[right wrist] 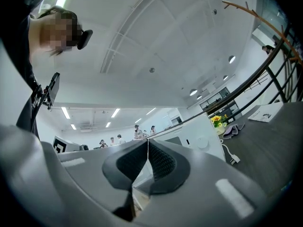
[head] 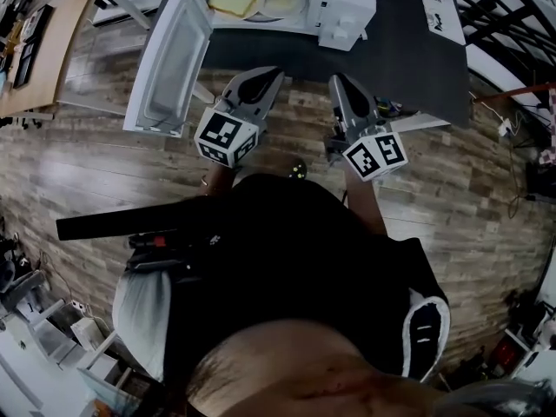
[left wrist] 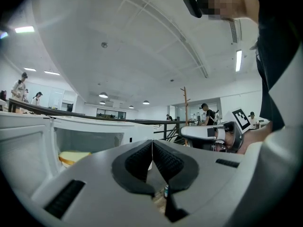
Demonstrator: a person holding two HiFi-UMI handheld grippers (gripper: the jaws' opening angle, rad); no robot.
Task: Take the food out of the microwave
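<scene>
The food [head: 238, 3] is seen inside the microwave [head: 343, 11], which stands on the dark counter [head: 408, 68] with its door [head: 169, 68] swung fully open to the left in the head view. Pale yellow slabs, probably slices of bread or a sandwich, are laid flat in the cavity. A plate [head: 282, 5] may lie under them, though this cannot be settled from so small and steep a view. In the left gripper view a yellow slab is glimpsed low in the cavity, to the left of the jaws. The left tongs [left wrist: 152, 144] are pressed shut with nothing between the pads, and the right tongs [right wrist: 147, 143] are likewise closed and empty. Both are held side by side in front of the microwave, short of the opening, the left pair nearer the open door. The food is judged to be light, soft and easily crushed or torn, so a hard pinch on the bread itself would be ill advised. If a plate is indeed under it, the load would be stiffer, heavier and smooth, hence apt to slip. Hold would then best be taken on the near rim, perhaps with one pair of tongs at each side so that it is kept level. Both pairs would have to be opened first, and care would be owed to the cavity's lip and the door's edge.
</scene>
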